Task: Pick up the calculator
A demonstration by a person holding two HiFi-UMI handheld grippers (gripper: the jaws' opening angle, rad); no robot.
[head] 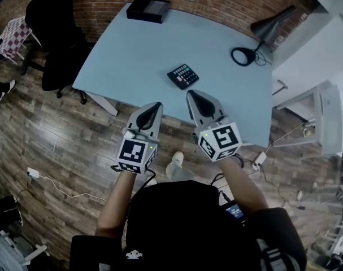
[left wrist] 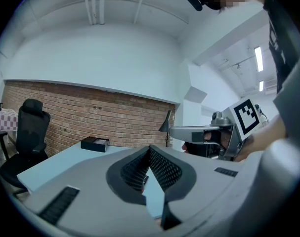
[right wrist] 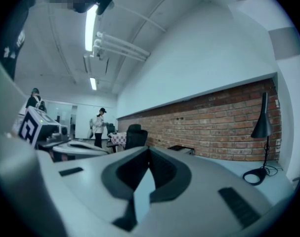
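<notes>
Left gripper (head: pixel 156 104) and right gripper (head: pixel 192 94) were pressed together, empty, short of the calculator (head: pixel 183 76). Jaws needed spreading first, then straddling its edges.

Grey left gripper (head: pixel 157 105) and right gripper (head: pixel 192 94) bear black-and-white marker cubes (head: pixel 136 155); black top (head: pixel 177 213).

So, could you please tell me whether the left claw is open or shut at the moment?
The left claw is shut: in the left gripper view its jaws meet at the tips, with nothing between them.
</notes>
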